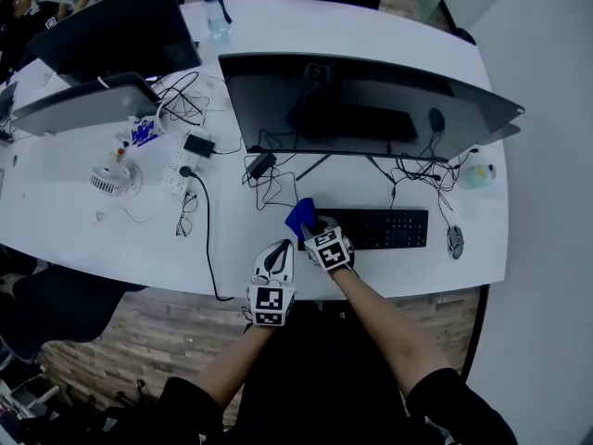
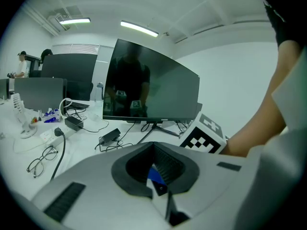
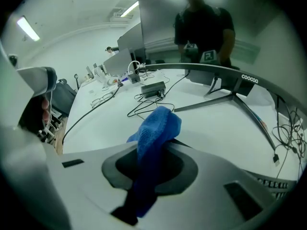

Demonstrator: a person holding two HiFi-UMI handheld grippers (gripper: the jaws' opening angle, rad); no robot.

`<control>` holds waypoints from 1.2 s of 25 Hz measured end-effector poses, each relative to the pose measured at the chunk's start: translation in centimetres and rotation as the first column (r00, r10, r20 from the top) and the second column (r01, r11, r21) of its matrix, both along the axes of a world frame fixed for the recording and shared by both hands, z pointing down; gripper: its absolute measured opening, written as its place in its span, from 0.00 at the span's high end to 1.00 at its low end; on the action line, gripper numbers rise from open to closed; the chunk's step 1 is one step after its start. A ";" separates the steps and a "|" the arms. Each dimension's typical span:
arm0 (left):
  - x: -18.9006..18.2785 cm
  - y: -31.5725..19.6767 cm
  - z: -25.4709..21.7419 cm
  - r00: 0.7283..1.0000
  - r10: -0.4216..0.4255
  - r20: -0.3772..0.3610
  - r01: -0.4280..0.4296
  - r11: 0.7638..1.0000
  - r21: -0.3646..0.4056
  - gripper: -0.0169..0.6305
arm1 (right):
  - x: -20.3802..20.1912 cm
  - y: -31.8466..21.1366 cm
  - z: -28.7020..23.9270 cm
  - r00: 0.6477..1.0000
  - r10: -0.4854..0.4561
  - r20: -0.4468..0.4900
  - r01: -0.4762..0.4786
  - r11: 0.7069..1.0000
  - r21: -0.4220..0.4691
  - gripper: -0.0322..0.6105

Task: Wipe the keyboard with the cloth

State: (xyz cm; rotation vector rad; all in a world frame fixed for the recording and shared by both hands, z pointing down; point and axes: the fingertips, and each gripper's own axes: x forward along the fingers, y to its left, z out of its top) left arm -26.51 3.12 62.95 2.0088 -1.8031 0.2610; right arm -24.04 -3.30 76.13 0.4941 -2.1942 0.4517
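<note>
White desk (image 1: 83, 221), curved at its front edge, is filling the head view over a wood floor. A wide dark monitor (image 1: 352, 100) is standing across the middle of it, and the black keyboard (image 1: 380, 228) is lying just in front of the monitor's stand, with a mouse (image 1: 454, 241) beside its right end. Cables are trailing from under the screen toward a power strip (image 1: 178, 170); a pair of glasses (image 1: 185, 216) and a small fan (image 1: 111, 179) are lying further left, and a water bottle (image 1: 215, 9) is standing at the far edge.

I am watching the right gripper (image 1: 315, 230) hovering at the keyboard's left end. Its jaws are pinching the blue cloth (image 1: 300, 215). In the right gripper view the fabric is running up between the two jaws and bunching out past their tips in a rounded fold. From the head view the cloth is overlapping the keyboard's left corner. I cannot tell whether it is touching the keys.

The left gripper (image 1: 276, 260) is sitting near the desk's front edge, just left of the right one and apart from the keyboard. In the left gripper view its jaws are pressed together with nothing held between them. Only a sliver of the blue fabric is showing beyond them.
</note>
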 end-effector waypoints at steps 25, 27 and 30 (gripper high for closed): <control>3.7 -2.0 -1.3 0.995 -0.083 -0.046 0.081 0.996 -0.044 0.95 | 4.1 -1.8 0.1 0.992 0.112 0.049 -0.107 0.988 -0.109 0.84; 4.2 -2.4 -1.5 0.996 -0.088 -0.030 0.086 0.995 -0.049 0.95 | 4.8 -2.1 0.0 0.994 0.102 0.037 -0.098 0.989 -0.110 0.84; 4.8 -2.6 -1.4 0.994 -0.107 -0.011 0.107 0.992 -0.062 0.95 | 5.7 -2.6 -0.1 0.994 0.102 0.036 -0.097 0.988 -0.120 0.84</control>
